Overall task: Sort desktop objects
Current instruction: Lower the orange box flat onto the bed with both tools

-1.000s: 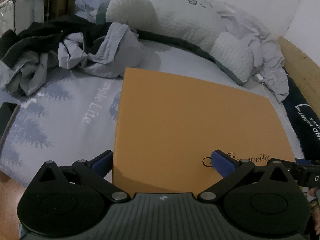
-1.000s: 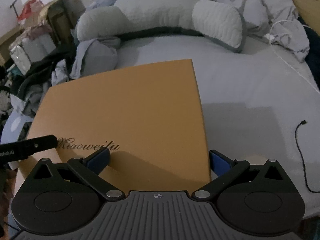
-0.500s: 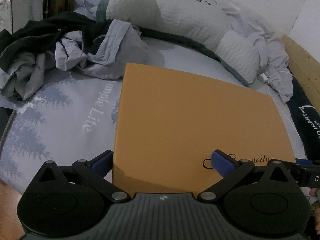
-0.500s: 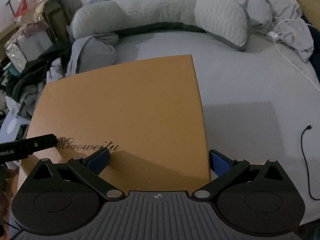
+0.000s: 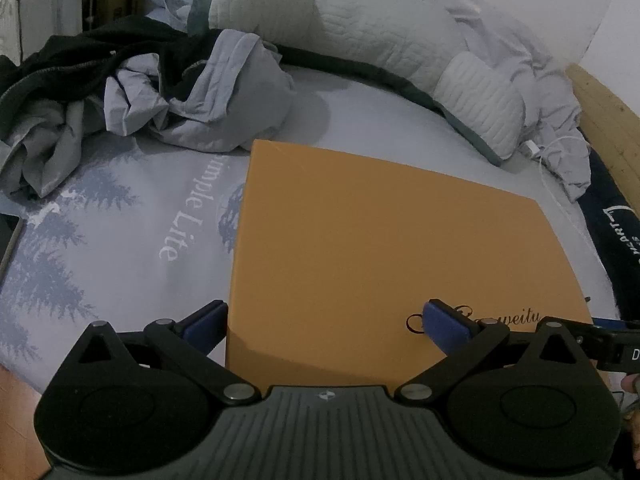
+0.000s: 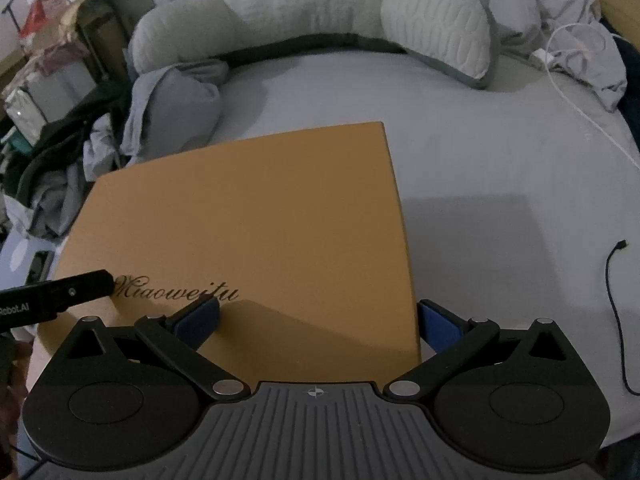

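Two tools are sitting wide apart at the near edge of the orange box [image 5: 392,240], lying flat on the bed [image 6: 500,168]: left tool [image 5: 326,322] straddling its left corner, right tool [image 6: 316,316] its right corner

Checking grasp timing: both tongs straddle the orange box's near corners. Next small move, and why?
Probably hold off on closing: left tongs and right tongs stand wide open across the orange box, whose flat top likely exceeds their span; slide both outward to grip its side edges.
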Available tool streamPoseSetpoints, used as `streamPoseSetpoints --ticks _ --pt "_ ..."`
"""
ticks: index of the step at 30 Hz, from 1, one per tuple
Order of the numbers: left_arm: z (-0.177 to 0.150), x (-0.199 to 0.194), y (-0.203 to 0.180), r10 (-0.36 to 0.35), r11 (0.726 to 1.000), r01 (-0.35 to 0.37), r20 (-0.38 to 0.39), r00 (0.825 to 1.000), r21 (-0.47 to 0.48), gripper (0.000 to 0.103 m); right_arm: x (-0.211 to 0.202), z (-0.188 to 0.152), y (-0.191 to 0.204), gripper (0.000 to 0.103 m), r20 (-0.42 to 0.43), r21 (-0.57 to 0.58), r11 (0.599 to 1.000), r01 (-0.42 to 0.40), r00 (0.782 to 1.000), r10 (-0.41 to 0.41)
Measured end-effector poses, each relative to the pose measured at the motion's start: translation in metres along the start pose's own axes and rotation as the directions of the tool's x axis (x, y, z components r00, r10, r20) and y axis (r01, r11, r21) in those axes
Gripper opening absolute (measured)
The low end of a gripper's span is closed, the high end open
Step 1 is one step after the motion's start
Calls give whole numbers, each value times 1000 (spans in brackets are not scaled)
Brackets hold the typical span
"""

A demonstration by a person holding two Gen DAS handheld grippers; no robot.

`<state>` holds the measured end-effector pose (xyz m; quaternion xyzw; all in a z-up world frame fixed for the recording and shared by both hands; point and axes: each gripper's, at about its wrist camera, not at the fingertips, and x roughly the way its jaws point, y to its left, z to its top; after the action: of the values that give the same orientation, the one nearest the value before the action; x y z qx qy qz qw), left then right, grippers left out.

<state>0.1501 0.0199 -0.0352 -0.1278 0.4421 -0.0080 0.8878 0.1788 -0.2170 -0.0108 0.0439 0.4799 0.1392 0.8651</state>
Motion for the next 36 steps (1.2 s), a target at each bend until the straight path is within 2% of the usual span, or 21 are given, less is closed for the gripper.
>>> streamPoseSetpoints --ticks 8,18,26,36 --pt "-2 6 1 8 1000 -8 -5 1000 8 103 8 1 1 103 -25 -3 1000 10 1000 -10" --pt "-10 15 -2 37 999 -36 -11 999 40 103 22 -8 12 103 -34 -57 996 72 997 -74" --pt "-15 22 -2 46 998 -45 -9 999 35 103 30 -11 15 103 -34 -69 993 92 995 -94" --pt "-17 20 -1 43 999 -43 7 999 21 103 31 -9 12 103 -38 -57 995 84 996 -86"
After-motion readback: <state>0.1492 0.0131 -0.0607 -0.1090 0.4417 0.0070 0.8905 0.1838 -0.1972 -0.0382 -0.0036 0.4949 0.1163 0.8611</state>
